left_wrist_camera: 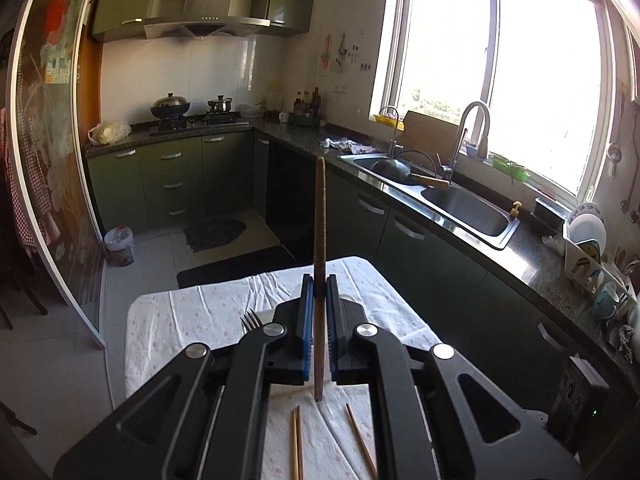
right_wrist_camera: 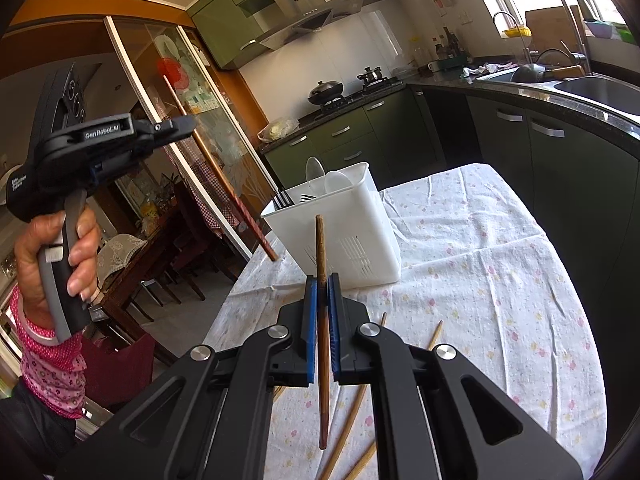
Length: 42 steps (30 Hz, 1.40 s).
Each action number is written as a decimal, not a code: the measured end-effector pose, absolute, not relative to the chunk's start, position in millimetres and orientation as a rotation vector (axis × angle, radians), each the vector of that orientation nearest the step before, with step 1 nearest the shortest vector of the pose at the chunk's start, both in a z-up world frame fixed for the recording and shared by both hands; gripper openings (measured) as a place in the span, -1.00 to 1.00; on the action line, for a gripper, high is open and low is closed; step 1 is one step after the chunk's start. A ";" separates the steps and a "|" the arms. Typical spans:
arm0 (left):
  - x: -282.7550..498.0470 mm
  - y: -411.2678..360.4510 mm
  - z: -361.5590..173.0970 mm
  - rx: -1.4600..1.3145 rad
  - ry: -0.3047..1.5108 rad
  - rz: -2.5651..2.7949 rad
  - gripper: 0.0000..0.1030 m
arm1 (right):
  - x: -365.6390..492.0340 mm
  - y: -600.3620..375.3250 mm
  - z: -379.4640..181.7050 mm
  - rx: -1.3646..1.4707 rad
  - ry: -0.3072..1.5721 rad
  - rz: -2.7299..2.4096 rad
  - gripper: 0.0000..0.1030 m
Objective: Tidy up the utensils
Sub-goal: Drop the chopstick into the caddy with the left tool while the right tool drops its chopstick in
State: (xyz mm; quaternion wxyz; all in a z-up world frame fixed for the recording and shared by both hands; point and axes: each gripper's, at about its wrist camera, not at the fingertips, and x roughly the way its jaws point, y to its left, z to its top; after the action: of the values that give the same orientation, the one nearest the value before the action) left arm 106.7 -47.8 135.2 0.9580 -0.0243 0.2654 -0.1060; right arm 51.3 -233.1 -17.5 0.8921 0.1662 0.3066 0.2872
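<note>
The right gripper (right_wrist_camera: pixel 322 292) pinches a smooth dark wooden chopstick (right_wrist_camera: pixel 321 264) between narrow blue ribbed pads, rod upright. Just beyond its tips stands the white slotted plastic utensil holder (right_wrist_camera: pixel 352 236), forks and spoons inside. Up to its left, the left gripper (left_wrist_camera: pixel 319 292) clamps a second, reddish chopstick (left_wrist_camera: pixel 320 216). Pale bamboo chopsticks (right_wrist_camera: pixel 352 416) lie beneath on the creased floral tablecloth (right_wrist_camera: pixel 480 280).

A dark brown wooden chopstick (left_wrist_camera: pixel 320 248) stands nearly upright, clamped at its lower part. A second dark brown chopstick (right_wrist_camera: pixel 322 320) is gripped the same way, tip pointing to 12 o'clock. Beyond it stands a white plastic utensil holder (right_wrist_camera: pixel 352 236) with slotted walls — black fork tines and clear spoons rise from its 11 o'clock corner. Several pale bamboo chopsticks (right_wrist_camera: pixel 352 420) lie loose on the floral-clothed counter (right_wrist_camera: pixel 500 280).
</note>
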 end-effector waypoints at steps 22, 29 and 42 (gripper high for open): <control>167.3 -41.5 55.8 0.018 0.625 -0.116 -0.87 | 66.9 -222.0 39.2 0.259 0.528 0.578 -0.88; 138.1 -31.3 58.3 0.004 0.593 -0.147 -0.27 | 98.7 -202.9 109.7 0.223 0.351 0.520 -0.88; 80.4 -27.2 64.8 0.030 0.588 -0.229 -0.12 | 192.2 -149.3 125.3 0.137 0.279 0.367 -0.88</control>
State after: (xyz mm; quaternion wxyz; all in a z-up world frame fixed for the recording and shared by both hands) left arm 80.4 -27.2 64.8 0.9506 0.0150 0.2890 -0.1124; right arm 192.2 -149.3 125.3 0.9712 0.0678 0.1382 0.1817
